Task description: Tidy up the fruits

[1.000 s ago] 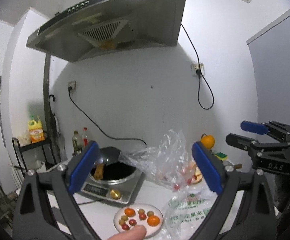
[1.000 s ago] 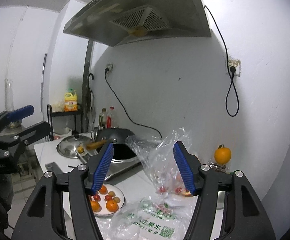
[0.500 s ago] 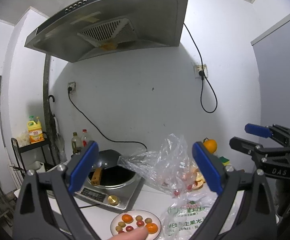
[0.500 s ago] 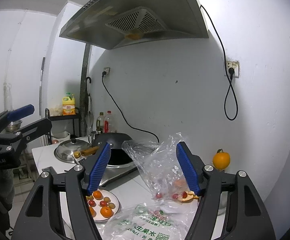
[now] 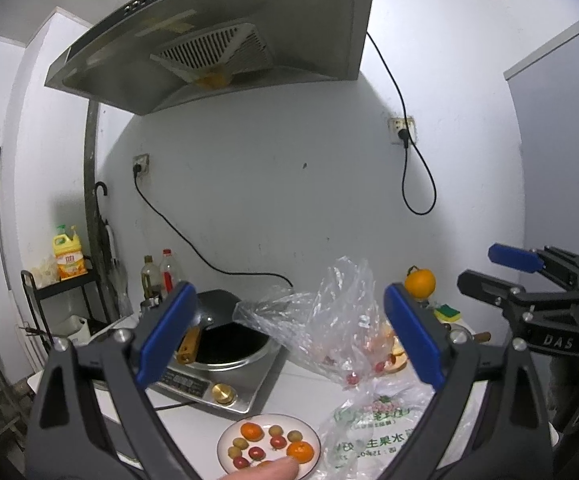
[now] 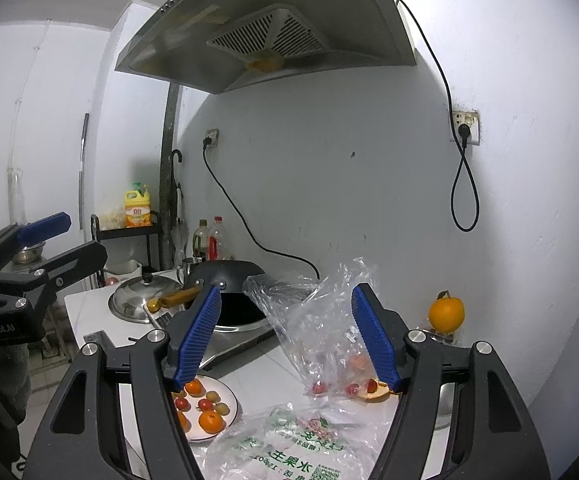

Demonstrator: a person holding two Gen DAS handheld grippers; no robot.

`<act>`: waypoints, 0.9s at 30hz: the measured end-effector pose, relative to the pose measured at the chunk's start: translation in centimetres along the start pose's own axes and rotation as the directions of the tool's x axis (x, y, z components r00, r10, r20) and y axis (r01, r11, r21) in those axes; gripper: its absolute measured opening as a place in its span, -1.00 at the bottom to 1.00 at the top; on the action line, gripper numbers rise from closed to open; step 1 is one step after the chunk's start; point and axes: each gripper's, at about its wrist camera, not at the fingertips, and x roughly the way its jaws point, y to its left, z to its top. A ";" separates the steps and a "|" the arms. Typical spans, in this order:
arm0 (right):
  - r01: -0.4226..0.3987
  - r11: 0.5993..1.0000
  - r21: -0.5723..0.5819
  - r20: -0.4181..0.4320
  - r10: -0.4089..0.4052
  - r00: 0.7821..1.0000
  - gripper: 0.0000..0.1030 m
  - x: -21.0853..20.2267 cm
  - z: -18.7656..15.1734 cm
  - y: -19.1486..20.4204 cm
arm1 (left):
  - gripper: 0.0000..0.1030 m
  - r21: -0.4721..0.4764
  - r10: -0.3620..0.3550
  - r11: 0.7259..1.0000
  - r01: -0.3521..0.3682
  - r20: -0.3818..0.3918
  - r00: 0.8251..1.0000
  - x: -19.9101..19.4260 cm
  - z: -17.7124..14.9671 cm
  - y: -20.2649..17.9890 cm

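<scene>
A white plate of small oranges, red and greenish fruits sits at the near edge of the bench, just beside a printed fruit bag. Behind it, a clear plastic bag holds more small fruits. A single orange stands near the wall. Both tools, left tool and right tool, hover with fingers spread, holding nothing. Compared with a second ago, both views have lifted and pulled back slightly; the fruits have not moved, so the sorting looks no further along.
</scene>
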 end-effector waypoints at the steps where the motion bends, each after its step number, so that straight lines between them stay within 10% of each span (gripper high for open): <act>1: 0.000 1.000 0.000 -0.001 0.000 1.000 0.38 0.0 0.0 0.0 | 0.86 -0.002 0.003 1.000 -0.003 -0.003 1.000 0.1 0.0 0.0; 27: 0.007 1.000 -0.009 -0.007 -0.007 1.000 0.39 0.1 0.4 0.5 | 0.86 -0.006 0.000 1.000 0.000 0.007 1.000 -0.7 -0.1 0.4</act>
